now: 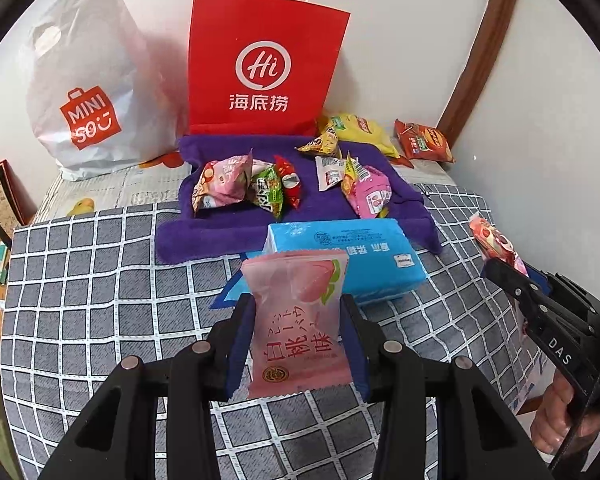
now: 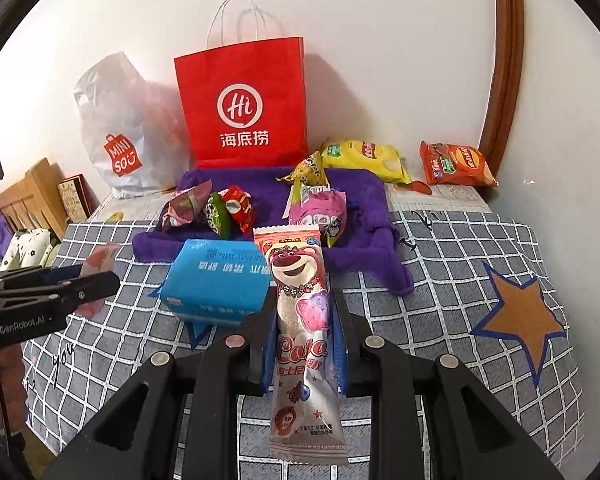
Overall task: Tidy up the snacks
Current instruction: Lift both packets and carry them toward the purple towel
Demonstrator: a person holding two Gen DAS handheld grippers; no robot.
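My left gripper [image 1: 298, 312] is shut on a pink peach snack packet [image 1: 298, 320], held upright above the checked cloth; it also shows from the side in the right wrist view [image 2: 96, 280]. My right gripper [image 2: 304, 312] is shut on a long Lotso bear snack packet [image 2: 302, 320]; in the left wrist view it sits at the right edge [image 1: 500, 270]. Several small snack packets [image 1: 224, 182] lie on a purple towel [image 1: 228, 236]. A red paper bag [image 1: 260, 68] stands behind the towel.
A blue tissue pack [image 1: 352, 256] lies at the towel's front edge. A white Miniso plastic bag [image 1: 88, 88] stands at the back left. A yellow chip bag [image 2: 364, 158] and an orange chip bag [image 2: 456, 164] lie at the back right by the wall.
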